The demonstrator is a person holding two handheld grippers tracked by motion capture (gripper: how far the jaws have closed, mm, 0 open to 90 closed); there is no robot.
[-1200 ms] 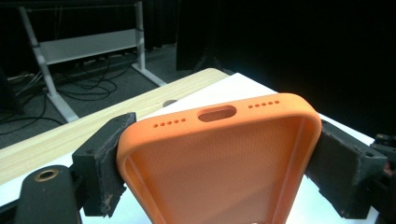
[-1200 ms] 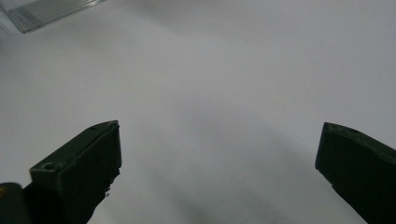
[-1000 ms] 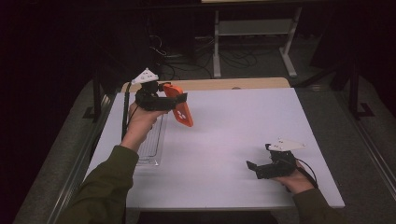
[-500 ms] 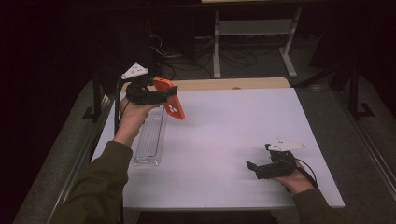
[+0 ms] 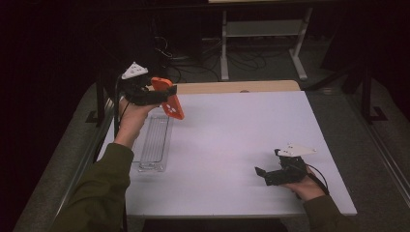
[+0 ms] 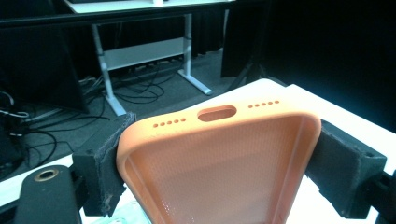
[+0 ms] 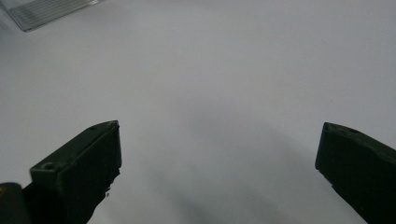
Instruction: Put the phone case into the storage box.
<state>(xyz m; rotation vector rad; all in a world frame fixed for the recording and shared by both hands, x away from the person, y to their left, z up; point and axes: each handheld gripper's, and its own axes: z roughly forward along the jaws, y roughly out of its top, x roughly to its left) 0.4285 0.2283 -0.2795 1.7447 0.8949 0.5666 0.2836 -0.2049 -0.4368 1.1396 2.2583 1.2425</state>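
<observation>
An orange phone case hangs in the air over the table's far left, with my left gripper shut on it. In the left gripper view the orange phone case sits between the two black pads, its hollow inside facing the camera and its port slot at the top. My right gripper rests low near the table's front right, jaws wide apart. In the right gripper view its fingertips stand over bare white table with nothing between them.
A clear plastic tray lies on the white table at the left, below the raised case; its corner shows as the clear plastic tray in the right gripper view. Beyond the far edge are a wooden strip, desk legs and cables on the floor.
My left hand has carried the orange case toward the far left and a little higher, clear of the tray. The right gripper has stayed where it was.
</observation>
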